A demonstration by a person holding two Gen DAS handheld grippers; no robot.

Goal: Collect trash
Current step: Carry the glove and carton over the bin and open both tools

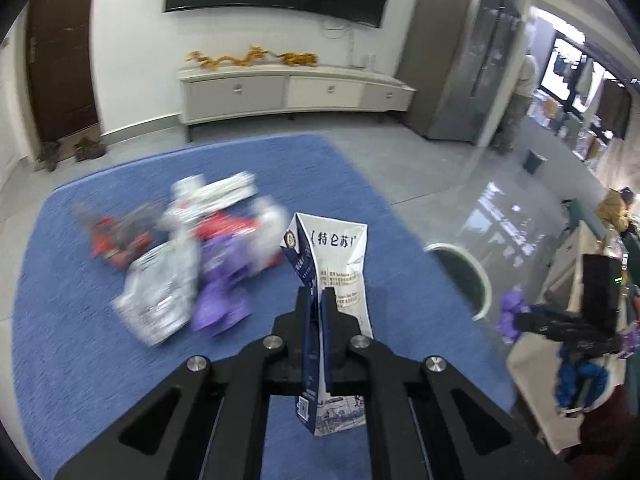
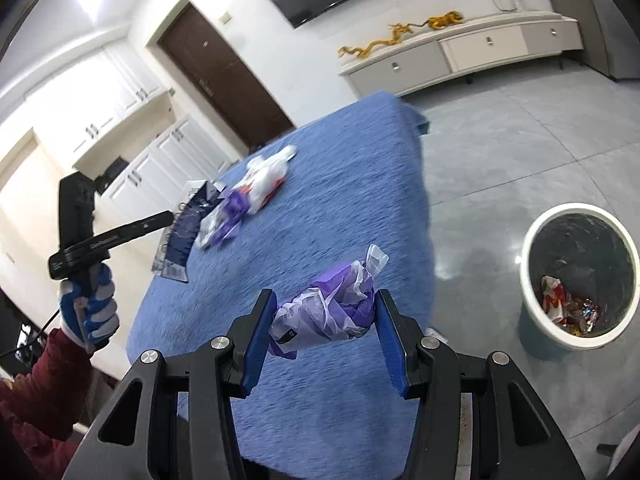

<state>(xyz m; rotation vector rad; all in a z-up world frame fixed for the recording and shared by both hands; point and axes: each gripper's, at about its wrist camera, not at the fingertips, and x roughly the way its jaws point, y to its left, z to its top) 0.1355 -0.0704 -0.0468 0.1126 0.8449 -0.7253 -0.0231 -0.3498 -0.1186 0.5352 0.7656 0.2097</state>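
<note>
Carton: I have the flattened milk carton [image 1: 340,280] pinched edge-on in my left gripper [image 1: 318,300], jaws drawn together on its thin folded side, so it stands upright and clear of the blue surface [image 1: 80,340].
Bag: my right gripper [image 2: 326,334] holds the crumpled purple plastic bag [image 2: 328,308]; the jaws stand partly apart with a pad pressed on each end of the wad. I judge the bulk of the bag is what keeps them from coming closer.
Pile: the remaining trash pile [image 1: 188,256] of white, red and purple wrappers lies toward the far left part of the surface, blurred in the left wrist view, so I cannot count the pieces.
Bin: the white-rimmed bin [image 2: 528,300] stands on the grey floor [image 2: 520,140] just off the right edge of the surface. It already has a few red and shiny wrappers at the bottom.
Hand: the gloved hand [image 2: 90,304] carrying my left gripper shows at the left of the right wrist view, raised above the surface's left edge.
Step in hand: I judge that both loads are lifted and ready to carry across to the bin.
Risk: the carton is gripped by a thin edge and could swing or slip.
</note>
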